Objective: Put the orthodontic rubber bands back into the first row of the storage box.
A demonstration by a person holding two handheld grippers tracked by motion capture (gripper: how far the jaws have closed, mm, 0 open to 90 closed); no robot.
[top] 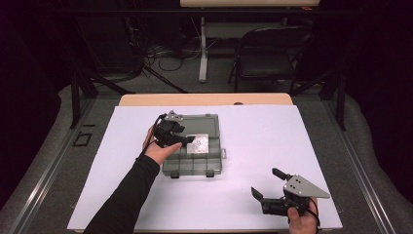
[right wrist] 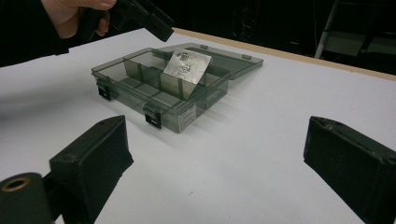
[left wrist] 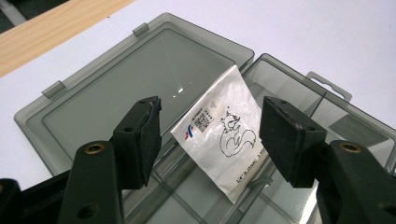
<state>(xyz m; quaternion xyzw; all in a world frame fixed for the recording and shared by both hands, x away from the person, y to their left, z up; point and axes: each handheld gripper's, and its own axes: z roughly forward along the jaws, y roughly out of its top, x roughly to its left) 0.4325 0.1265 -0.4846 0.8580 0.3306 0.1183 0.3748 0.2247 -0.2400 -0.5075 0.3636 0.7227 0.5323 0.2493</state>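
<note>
A: Starting at the left, what is the left gripper (top: pixel 191 140) doing?

B: It hangs over the open grey box (top: pixel 217 161), held in the person's left hand (top: pixel 158 151). In the left gripper view its jaws stand apart, one on each side of the silver packet (left wrist: pixel 222 130), and neither pad presses on it.

A: So the packet is loose?

B: Yes. It leans tilted in one of the box's compartments, near the hinge side, with its upper corner up against the edge where the lid (left wrist: pixel 140 79) joins. A line drawing of a squirrel-like animal and a small square code are printed on it.

A: And the lid?

B: Laid flat open on the tabletop (top: pixel 253 126), behind the box's tray as the high view shows it. The tray is split by dividers into several compartments; from the right gripper view the packet (right wrist: pixel 187 70) stands above the walls of the box (right wrist: pixel 140 88), in a compartment toward the back.

A: Moving right, what next?

B: A bare stretch of white tabletop, then the right gripper (top: pixel 267 184) at the near right corner, well apart from the box. The right hand (top: pixel 302 219) holds it low over the surface.

A: Its jaws?

B: Wide apart, nothing between them except the tabletop, and pointed toward the box.
</note>
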